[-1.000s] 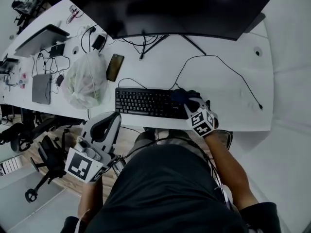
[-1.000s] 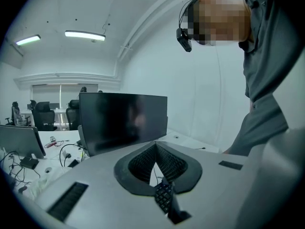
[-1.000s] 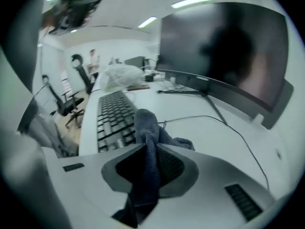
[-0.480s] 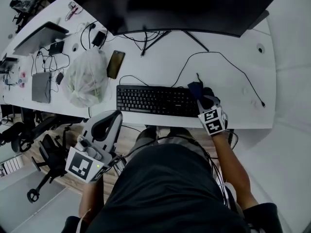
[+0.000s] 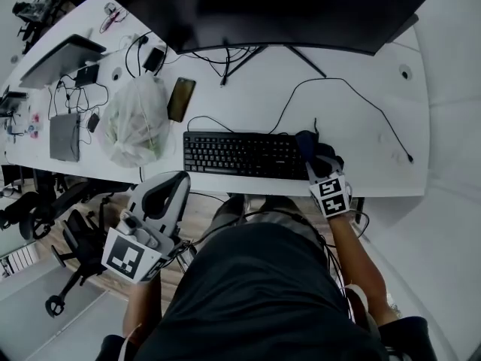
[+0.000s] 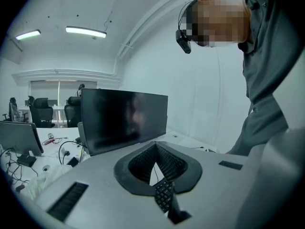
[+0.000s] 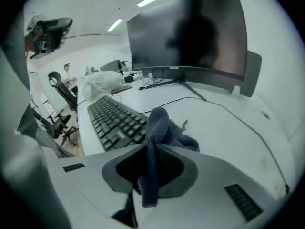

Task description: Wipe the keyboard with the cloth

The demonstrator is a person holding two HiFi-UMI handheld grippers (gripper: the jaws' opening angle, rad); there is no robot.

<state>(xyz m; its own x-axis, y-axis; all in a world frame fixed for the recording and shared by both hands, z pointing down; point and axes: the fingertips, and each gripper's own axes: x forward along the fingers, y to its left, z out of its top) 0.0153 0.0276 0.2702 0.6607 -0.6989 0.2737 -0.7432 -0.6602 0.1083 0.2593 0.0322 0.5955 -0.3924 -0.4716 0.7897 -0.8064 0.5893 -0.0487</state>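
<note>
A black keyboard (image 5: 240, 155) lies along the front of the white desk (image 5: 376, 164). My right gripper (image 5: 316, 159) is at the keyboard's right end, shut on a dark blue cloth (image 5: 308, 141) that bunches past its tips. In the right gripper view the cloth (image 7: 155, 128) hangs pinched between the jaws of the right gripper (image 7: 153, 144), and the keyboard (image 7: 114, 120) lies to its left. My left gripper (image 5: 174, 183) is held off the desk, in front of the front edge, at the left. In its own view the left gripper (image 6: 155, 146) has its tips together and holds nothing.
A large dark monitor (image 5: 263, 13) stands behind the keyboard. A stuffed plastic bag (image 5: 135, 122) and a phone (image 5: 180, 100) lie left of it, with a laptop (image 5: 64, 60) and cables further left. A thin cable (image 5: 361, 107) crosses the desk's right part. Office chairs (image 5: 45, 209) stand at the left.
My right gripper has slid to the right along the keyboard with the cloth, from over the right-hand keys to the keyboard's right end. The left gripper has stayed put.
</note>
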